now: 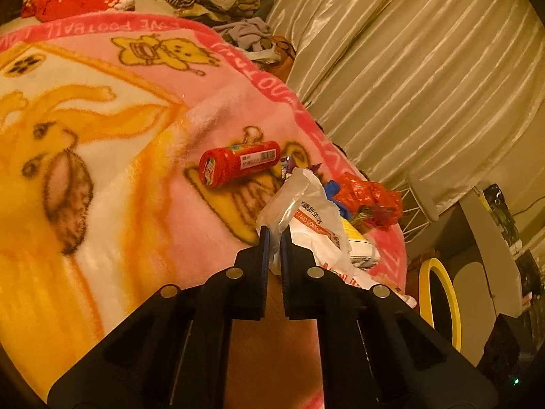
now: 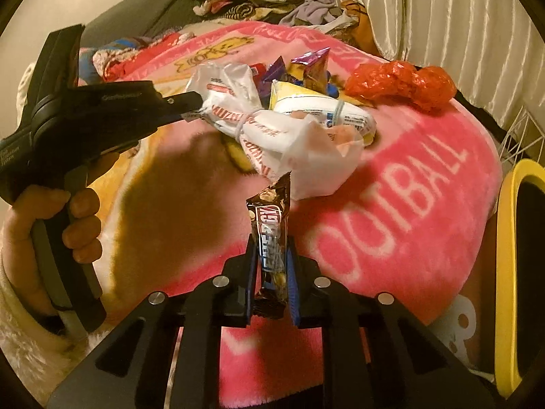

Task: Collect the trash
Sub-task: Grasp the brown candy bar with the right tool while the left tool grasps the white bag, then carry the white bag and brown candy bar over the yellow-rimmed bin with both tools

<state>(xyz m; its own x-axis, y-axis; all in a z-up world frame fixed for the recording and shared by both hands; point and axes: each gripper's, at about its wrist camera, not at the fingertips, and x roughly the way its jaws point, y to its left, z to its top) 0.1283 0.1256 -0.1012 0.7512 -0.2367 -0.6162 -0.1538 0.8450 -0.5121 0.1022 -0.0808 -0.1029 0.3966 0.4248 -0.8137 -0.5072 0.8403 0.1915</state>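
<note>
We saw the pink blanket [image 2: 391,184] spread beneath both claws, the white plastic bag [image 2: 259,126] pinched in our left claw [image 1: 275,235], likely to gather trash; our right claw [image 2: 272,259] clenched the dark snack wrapper [image 2: 270,225] just below that bag, probably for dropping in

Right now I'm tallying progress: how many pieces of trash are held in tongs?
2: the white plastic bag in the left tongs, and the brown snack wrapper in the right tongs. Other trash lies loose on the pink blanket.
</note>
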